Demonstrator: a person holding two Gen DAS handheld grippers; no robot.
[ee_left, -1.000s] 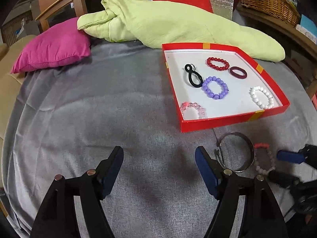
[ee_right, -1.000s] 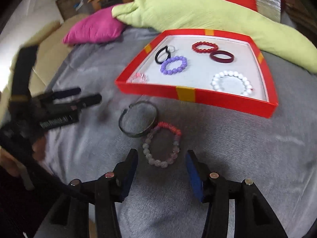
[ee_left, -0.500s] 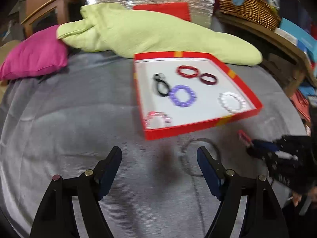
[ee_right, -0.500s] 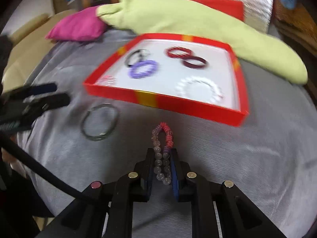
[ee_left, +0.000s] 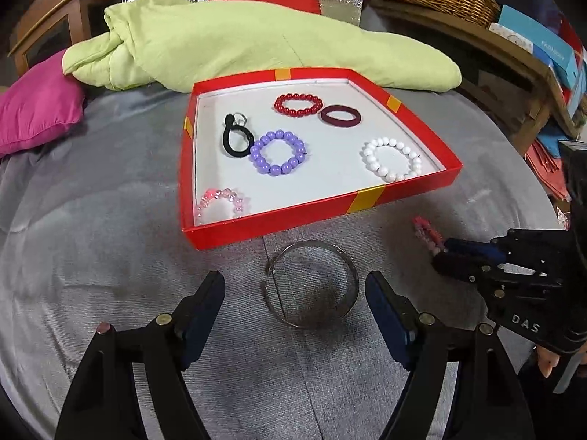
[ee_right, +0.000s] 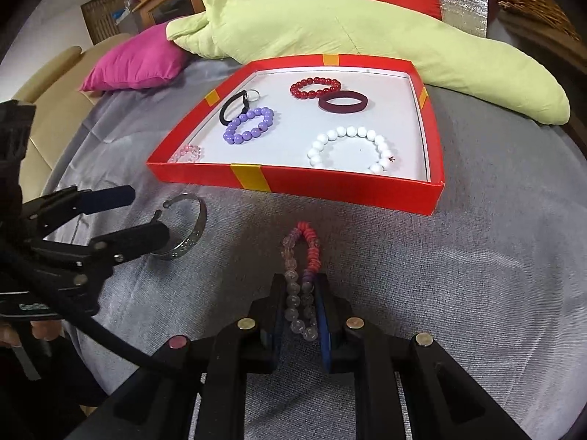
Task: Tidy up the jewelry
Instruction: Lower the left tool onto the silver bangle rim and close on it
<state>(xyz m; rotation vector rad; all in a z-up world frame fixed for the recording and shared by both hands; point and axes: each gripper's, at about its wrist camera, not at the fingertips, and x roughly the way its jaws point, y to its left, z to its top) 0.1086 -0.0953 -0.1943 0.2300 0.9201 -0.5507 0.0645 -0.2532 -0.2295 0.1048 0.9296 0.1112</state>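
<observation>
on a grey bedspread, just short of the near wall of a red tray, the right gripper has its two fingers clamped together on a beaded bracelet, squeezing the loop of clear, purple and coral-red beads into a narrow strip that pokes out ahead of the pads towards the tray. from the left wrist view only the bracelet's coral end shows beyond the gripper's dark tips.

the left gripper hangs with its fingers wide apart and nothing between the pads; a silver open cuff bangle lies flat on the cloth just ahead of the gap, near the tray's near-left corner. seen from the right wrist, the same bangle is partly behind one of the left gripper's fingers; whether they touch cannot be told.

inside the white-floored tray lie a red bead bracelet and a dark maroon band towards the far edge, a black cord loop with a small metal ring and a purple bead bracelet in the middle, a white bead bracelet by the right wall, and a pale pink bead bracelet in the near-left corner. behind the tray rest a lime-green quilt and a magenta cushion.
</observation>
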